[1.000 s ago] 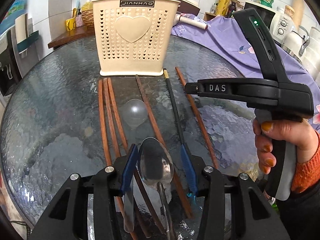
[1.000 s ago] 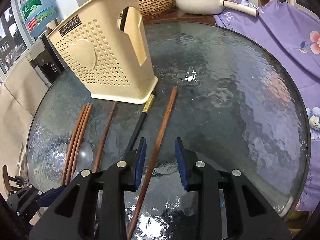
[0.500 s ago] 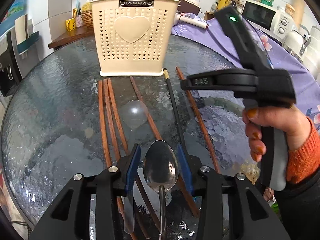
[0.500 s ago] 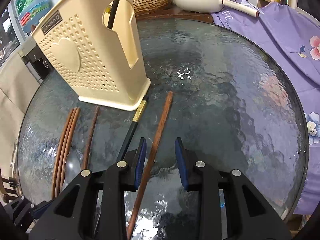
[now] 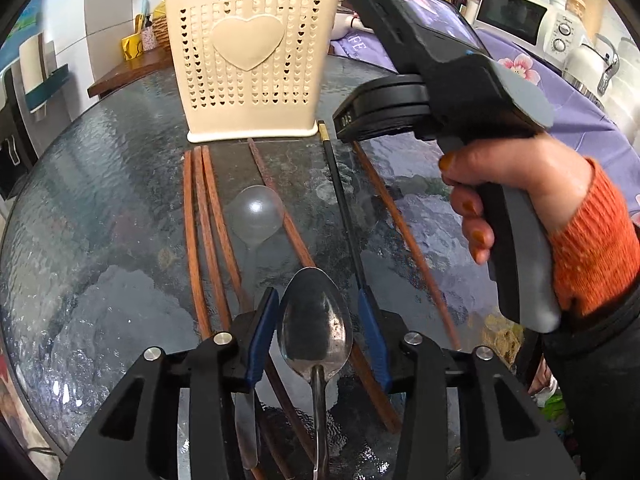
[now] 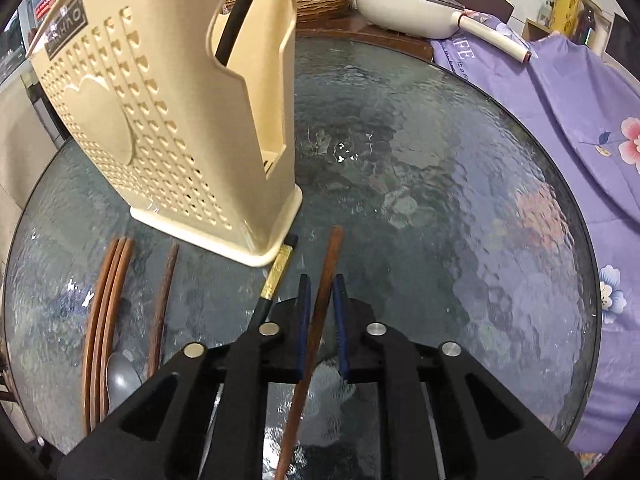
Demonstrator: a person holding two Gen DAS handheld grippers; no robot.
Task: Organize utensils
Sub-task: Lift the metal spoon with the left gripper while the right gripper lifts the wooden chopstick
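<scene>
1. A brown chopstick [image 6: 325,280] is clamped between the pads of the right claw [image 6: 322,308], whose jaws have just been closing; it lies on the glass surface [image 6: 440,200], just right of the cream holder [image 6: 168,120].
2. A metal spoon [image 5: 316,328] is framed by the left claw [image 5: 316,336]; its jaws have just been narrowing, yet a gap is seen each side of the bowl.
3. A black chopstick [image 5: 340,200] and more brown chopsticks [image 5: 200,220] are spread before the holder.
4. The right tool is gripped by a hand [image 5: 516,188] in an orange sleeve [image 5: 592,248].
</scene>
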